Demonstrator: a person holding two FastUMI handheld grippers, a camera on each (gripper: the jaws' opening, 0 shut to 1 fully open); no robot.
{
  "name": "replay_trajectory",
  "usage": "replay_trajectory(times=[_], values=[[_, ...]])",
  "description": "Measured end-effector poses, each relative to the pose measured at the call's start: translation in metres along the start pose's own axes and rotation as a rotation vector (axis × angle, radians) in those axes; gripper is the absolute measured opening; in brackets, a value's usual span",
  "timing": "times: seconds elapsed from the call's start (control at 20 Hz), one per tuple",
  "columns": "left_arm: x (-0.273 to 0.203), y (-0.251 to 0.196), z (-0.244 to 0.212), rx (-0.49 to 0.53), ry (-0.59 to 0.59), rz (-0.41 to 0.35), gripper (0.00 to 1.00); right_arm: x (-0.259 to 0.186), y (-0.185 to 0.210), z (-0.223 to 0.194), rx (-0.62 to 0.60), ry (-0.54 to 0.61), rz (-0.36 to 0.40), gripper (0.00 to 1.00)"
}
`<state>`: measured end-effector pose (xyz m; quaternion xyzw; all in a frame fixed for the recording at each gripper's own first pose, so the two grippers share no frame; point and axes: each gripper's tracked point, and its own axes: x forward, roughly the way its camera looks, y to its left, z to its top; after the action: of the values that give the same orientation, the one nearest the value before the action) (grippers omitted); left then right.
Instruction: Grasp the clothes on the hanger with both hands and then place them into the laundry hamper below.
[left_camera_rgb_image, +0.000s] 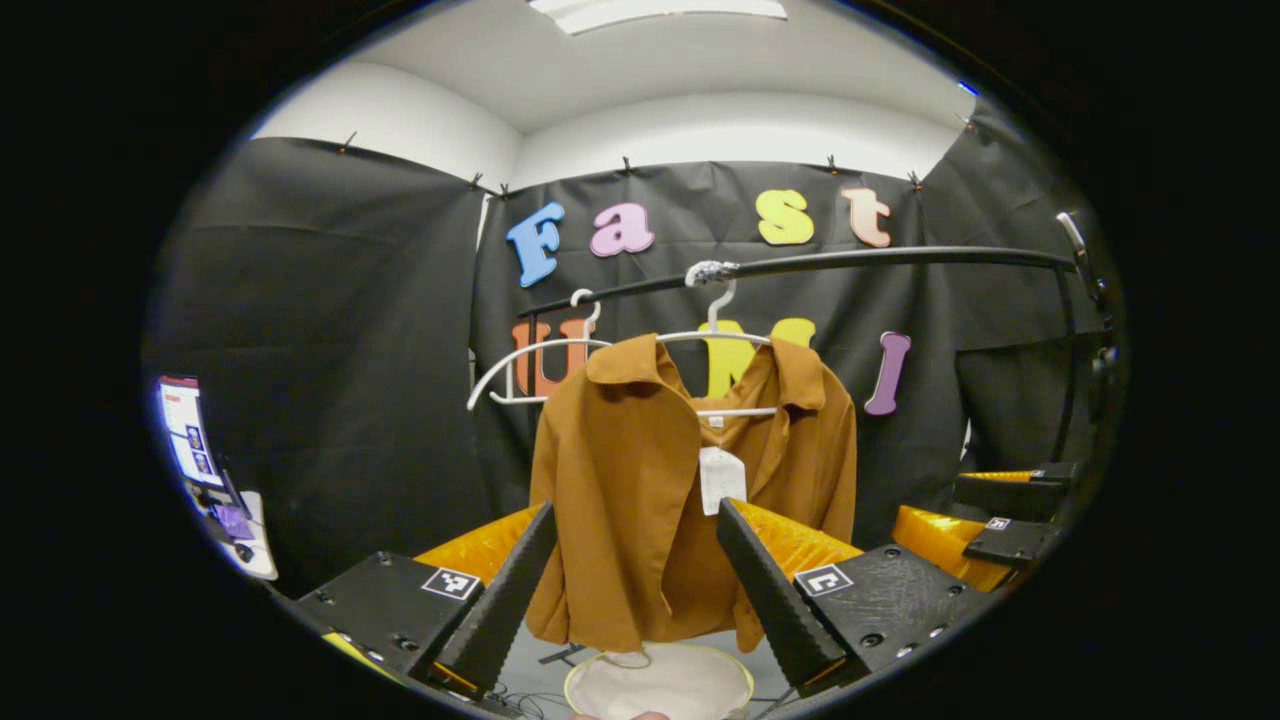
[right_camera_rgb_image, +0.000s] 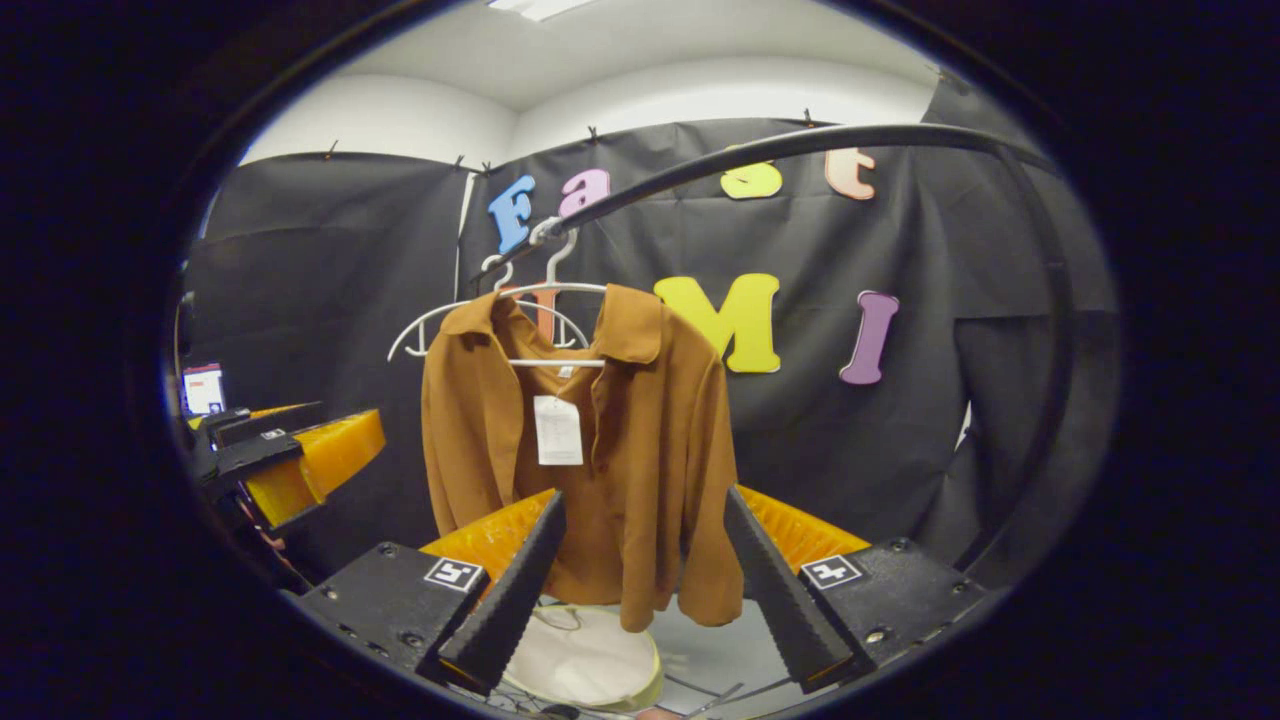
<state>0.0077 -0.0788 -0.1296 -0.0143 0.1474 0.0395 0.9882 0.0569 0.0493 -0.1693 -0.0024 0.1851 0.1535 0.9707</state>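
Rail-hung shirt (left_camera_rgb_image: 690, 490) faces both parted claws.

Brown shirt (left_camera_rgb_image: 690, 480) on white hanger (left_camera_rgb_image: 640, 345)

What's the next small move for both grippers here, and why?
Probably ease both forward to the brown shirt. The left gripper and right gripper are open, and the shirt looks ungrasped, apart from the fingers, on its white hanger on the rail. The laundry hamper sits below. Aim one at each side before closing.
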Motion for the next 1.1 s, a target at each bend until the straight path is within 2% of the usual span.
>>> replay_trajectory(times=[0.1,0.2,0.25,0.4,0.6,0.65,0.7,0.75,0.8,0.85,1.1], values=[[0.018,-0.003,-0.006,-0.007,0.012,-0.030,0.96,0.020,0.006,0.000,0.018,0.009,-0.016,1.00],[0.047,-0.009,-0.013,-0.010,0.021,-0.060,1.00,0.042,0.009,0.002,0.039,0.017,-0.029,1.00],[0.060,-0.010,-0.017,-0.011,0.020,-0.072,0.98,0.053,0.009,0.004,0.051,0.013,-0.036,1.00],[0.100,-0.013,-0.034,-0.011,0.042,-0.110,1.00,0.090,0.008,0.004,0.086,0.028,-0.069,1.00],[0.139,-0.012,-0.048,0.005,0.068,-0.155,1.00,0.131,0.019,0.005,0.124,0.037,-0.067,1.00],[0.147,-0.011,-0.050,0.005,0.067,-0.163,0.94,0.141,0.020,0.005,0.131,0.037,-0.066,0.99],[0.156,-0.011,-0.052,0.001,0.068,-0.172,1.00,0.148,0.022,0.006,0.138,0.040,-0.069,1.00],[0.164,-0.013,-0.054,-0.003,0.074,-0.181,0.98,0.157,0.023,0.007,0.147,0.041,-0.070,0.99],[0.170,-0.013,-0.057,-0.008,0.076,-0.186,1.00,0.163,0.025,0.005,0.155,0.044,-0.070,1.00],[0.176,-0.014,-0.057,-0.014,0.075,-0.192,0.94,0.169,0.025,0.004,0.162,0.050,-0.074,1.00],[0.203,-0.011,-0.053,-0.031,0.040,-0.168,0.98,0.196,0.022,0.014,0.188,0.009,-0.122,0.99]])
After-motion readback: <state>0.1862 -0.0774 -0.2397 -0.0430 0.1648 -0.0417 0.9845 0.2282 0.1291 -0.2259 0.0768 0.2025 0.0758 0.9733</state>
